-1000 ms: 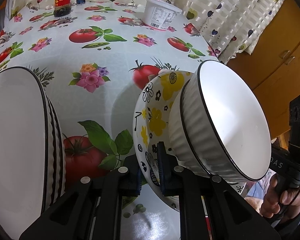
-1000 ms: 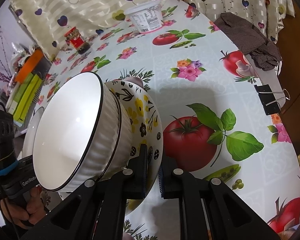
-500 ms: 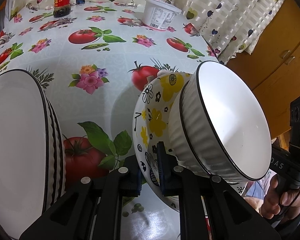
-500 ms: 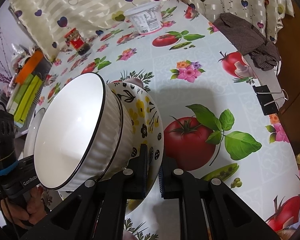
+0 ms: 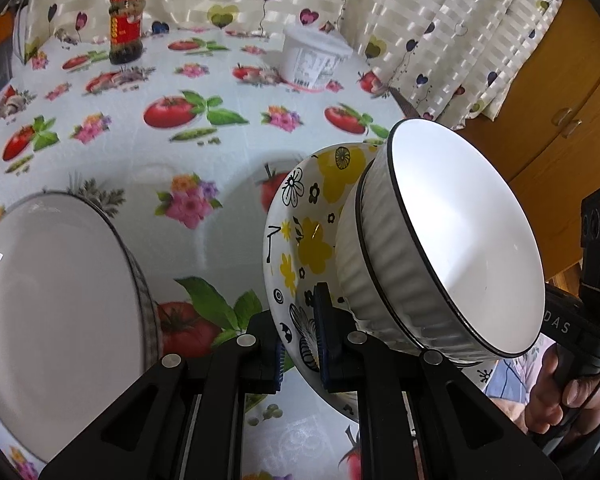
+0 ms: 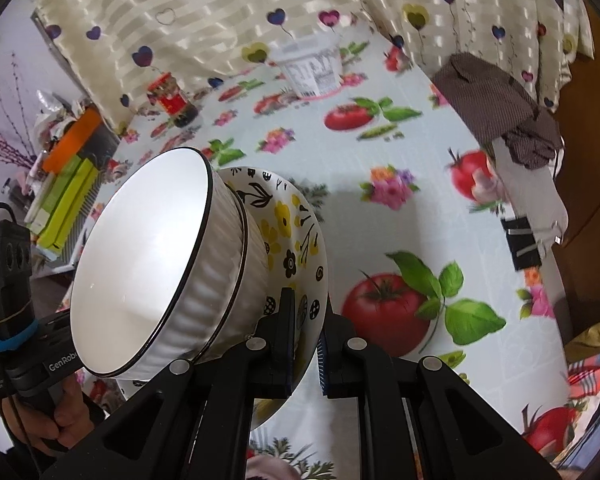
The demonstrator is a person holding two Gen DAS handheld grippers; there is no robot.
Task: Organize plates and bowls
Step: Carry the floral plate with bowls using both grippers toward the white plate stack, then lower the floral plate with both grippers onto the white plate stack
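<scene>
1. Left wrist view: the left claw (image 5: 298, 338) is clamped on the rim of a glossy floral bowl (image 5: 300, 240), one black pad inside the rim and one outside. The bowl is patterned with yellow blooms and black line-drawn flowers, and it is tilted on edge above the desk (image 5: 220, 152).
2. Nested in it, just right of the claw, sits a white bowl (image 5: 460, 240) with a ribbed outer wall, a smooth shiny inside and a thin black rim line.
3. Left of the claw is a broad white plate (image 5: 40, 300), round and smooth, with a dark rim line and striped outer wall.
4. Far ahead on the slick printed cloth of tomatoes and flowers stand a red-labelled jar (image 5: 126, 28) and a white plastic tub (image 5: 312, 60). At the right edge, a hand (image 5: 568, 396) grips the other tool's black handle.
5. Right wrist view: the right claw (image 6: 304, 342) pinches the opposite side of the floral bowl (image 6: 296, 232), gripping its rim between the pads. The white bowl (image 6: 148, 260) lies just left of the claw, mouth turned leftward.
6. Far right of the claw, a brown woven cloth (image 6: 496, 96) is draped at the desk (image 6: 340, 180) edge, with a black binder clip (image 6: 524, 244) nearer. A hand (image 6: 48, 420) holds the left tool at the lower left.
</scene>
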